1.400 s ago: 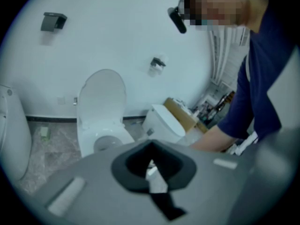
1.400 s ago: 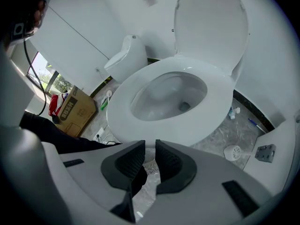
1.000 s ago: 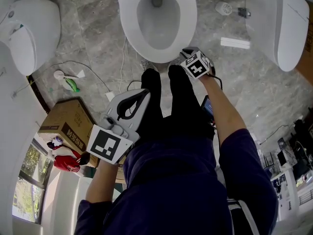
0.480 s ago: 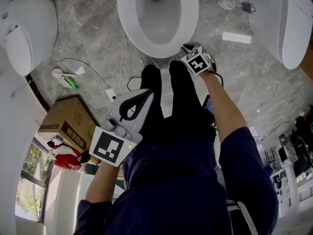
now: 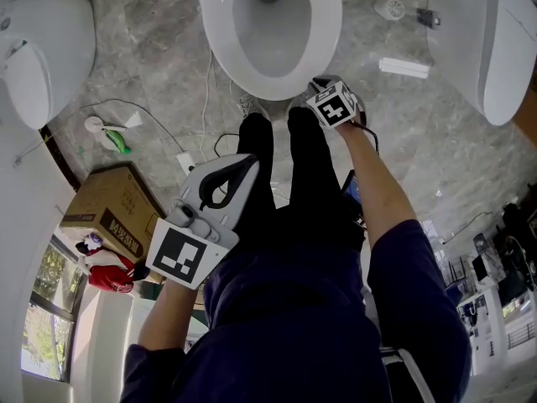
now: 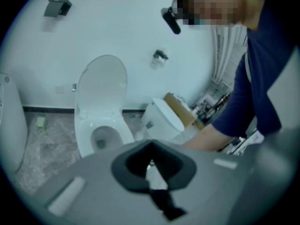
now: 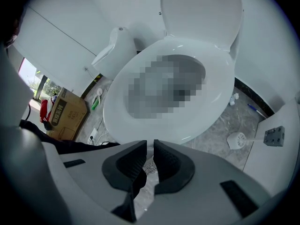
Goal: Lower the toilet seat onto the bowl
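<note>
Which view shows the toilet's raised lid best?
The left gripper view: the whole raised lid stands upright against the wall. The right gripper view cuts off its top; the head view shows only the bowl.

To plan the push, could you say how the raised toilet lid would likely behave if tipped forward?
The raised lid looks like rigid plastic, so it would probably swing as one piece. Its glossy surface may be slippery. Standing upright, it could drop once tipped.

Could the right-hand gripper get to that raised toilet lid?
Probably yes: the right gripper, its empty jaws just closed further, hangs at the front of the bowl; only that bowl separates it from the upright lid.
</note>
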`<state>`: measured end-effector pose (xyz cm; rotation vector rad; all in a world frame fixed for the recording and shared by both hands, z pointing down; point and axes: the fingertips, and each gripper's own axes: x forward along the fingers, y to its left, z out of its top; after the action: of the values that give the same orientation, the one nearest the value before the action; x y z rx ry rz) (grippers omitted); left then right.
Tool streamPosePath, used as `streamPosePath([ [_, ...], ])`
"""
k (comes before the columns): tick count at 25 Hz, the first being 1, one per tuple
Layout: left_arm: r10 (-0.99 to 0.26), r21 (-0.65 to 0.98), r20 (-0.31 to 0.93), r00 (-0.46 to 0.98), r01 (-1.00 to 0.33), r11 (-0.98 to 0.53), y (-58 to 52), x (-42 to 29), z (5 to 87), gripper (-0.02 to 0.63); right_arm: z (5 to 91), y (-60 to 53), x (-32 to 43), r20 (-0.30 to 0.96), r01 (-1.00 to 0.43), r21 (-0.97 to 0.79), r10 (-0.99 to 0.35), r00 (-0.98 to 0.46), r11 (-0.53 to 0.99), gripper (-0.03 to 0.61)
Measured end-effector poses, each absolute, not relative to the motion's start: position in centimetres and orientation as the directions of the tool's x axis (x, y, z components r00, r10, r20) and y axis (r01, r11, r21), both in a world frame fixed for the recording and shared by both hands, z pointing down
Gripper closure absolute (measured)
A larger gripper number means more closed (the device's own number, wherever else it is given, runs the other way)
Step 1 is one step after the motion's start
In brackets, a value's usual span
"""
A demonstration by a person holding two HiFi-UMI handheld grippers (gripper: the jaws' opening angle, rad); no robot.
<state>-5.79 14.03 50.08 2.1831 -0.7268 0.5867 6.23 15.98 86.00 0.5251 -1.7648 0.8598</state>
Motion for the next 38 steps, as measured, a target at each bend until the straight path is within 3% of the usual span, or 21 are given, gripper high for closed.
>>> streamPosePath([
  [16,-0.335,0.468,0.586,0.738,-0.645,-0.604,12.3,-7.7,47.4,0.611,84.2,14.2,6.9,0.959,-0.769,-0.245,0.032,-0.281,0.590,0.535],
  [26,-0.427,0.364,0.509,0.747,-0.637,-0.680,9.6,-8.0,39.4,0.611,70.8,10.5,3.9,0.875,-0.765,-0.305,-0.150,-0.460,0.567,0.545],
  [38,-0.484,0.204,0.445,0.754,-0.611,-0.765,10.1,-8.2,31.2,0.611,51.9,8.7,2.5,0.648,-0.738,-0.379,-0.409,-0.642,0.558,0.548],
])
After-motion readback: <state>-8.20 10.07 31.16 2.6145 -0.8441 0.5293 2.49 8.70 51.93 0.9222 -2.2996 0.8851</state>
